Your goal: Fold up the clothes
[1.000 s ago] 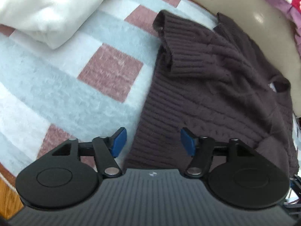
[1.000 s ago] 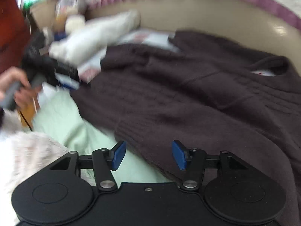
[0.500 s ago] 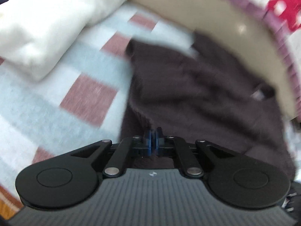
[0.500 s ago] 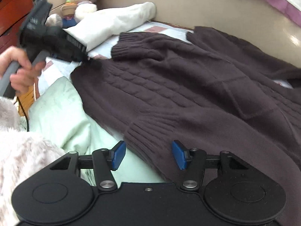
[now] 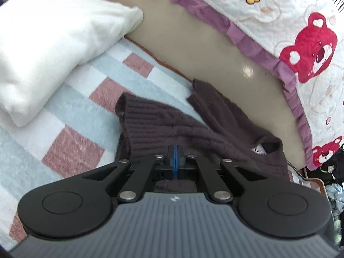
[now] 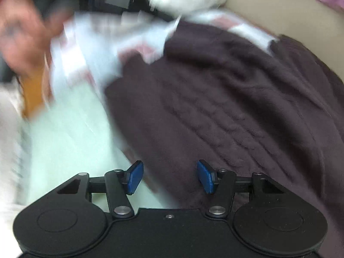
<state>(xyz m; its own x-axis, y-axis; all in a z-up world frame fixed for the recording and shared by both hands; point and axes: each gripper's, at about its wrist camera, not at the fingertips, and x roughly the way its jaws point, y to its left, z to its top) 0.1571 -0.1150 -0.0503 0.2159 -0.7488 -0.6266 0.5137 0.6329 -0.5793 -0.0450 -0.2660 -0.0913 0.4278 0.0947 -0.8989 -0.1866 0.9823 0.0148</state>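
Left gripper [image 5: 175,158]: jaws pinched on the sweater [image 5: 215,137] hem.
Right gripper [image 6: 169,176]: jaws opening wide over the hem, empty.
Progress: sweater unfolded; every fold remains.

A white pillow [image 5: 53,43] fills the upper left of the left wrist view, lying on a blanket [image 5: 71,116] checked in pale blue, white and dusty pink. A beige padded headboard [image 5: 193,49] crosses the middle, and over it at upper right hangs a white quilt [image 5: 286,15] with purple trim and red bears. In the blurred right wrist view, pale green cloth [image 6: 71,142] lies at lower left.
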